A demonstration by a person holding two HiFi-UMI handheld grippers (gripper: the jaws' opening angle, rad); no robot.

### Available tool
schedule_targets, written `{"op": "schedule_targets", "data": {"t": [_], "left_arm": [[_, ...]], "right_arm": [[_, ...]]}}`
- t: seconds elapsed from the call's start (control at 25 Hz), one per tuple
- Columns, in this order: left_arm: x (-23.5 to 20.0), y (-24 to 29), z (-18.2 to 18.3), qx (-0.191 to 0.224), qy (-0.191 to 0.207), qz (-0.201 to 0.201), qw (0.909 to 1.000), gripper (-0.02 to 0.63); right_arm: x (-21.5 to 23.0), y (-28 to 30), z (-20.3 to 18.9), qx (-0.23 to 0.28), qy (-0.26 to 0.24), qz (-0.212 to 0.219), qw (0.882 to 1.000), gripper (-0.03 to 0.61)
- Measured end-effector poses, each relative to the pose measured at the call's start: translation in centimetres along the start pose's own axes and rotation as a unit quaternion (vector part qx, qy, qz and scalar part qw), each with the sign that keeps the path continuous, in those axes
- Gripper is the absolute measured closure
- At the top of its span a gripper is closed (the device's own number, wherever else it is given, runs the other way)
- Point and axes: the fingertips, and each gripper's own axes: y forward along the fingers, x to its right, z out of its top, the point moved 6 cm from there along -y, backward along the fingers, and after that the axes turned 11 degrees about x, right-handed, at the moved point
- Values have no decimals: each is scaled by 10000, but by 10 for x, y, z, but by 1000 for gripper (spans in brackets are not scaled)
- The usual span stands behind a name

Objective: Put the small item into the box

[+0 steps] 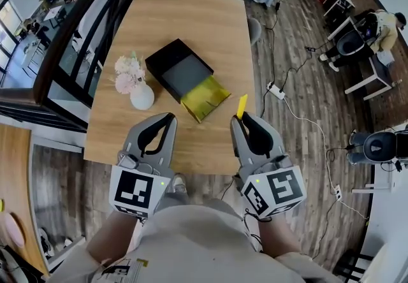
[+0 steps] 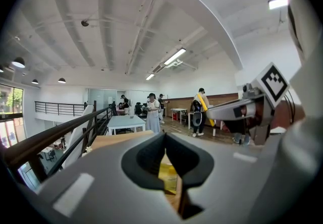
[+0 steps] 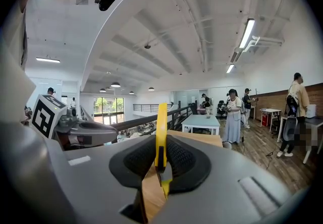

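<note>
- Right gripper: jaws clamped on the yellow strip, above the table near its front edge (not yet delivered).
- Black box: open, empty; insertion remains.
- Left gripper: jaws together, empty.

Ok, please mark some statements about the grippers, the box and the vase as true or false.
1. The right gripper clamps the yellow item. True.
2. The left gripper holds something too. False: its jaws are together on nothing.
3. The black box lies open on the table. True.
4. The vase stands right of the box. False: in the head view it stands left of it.
</note>
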Motion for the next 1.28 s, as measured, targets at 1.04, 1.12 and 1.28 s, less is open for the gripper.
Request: {"op": "schedule_targets", "data": {"t": [1.04,1.12,1.28], "left_arm": [[7,25,10,91,76,385,9992,611],[9,27,9,79,56,411,9991,611],[8,31,5,38,-9,465,9989,612]], "right_arm": [[32,9,4,-67,122,450,9989,514],[35,10,0,-73,167,484,9987,514],[42,13,-8,-128,200,504,9984,514]]}}
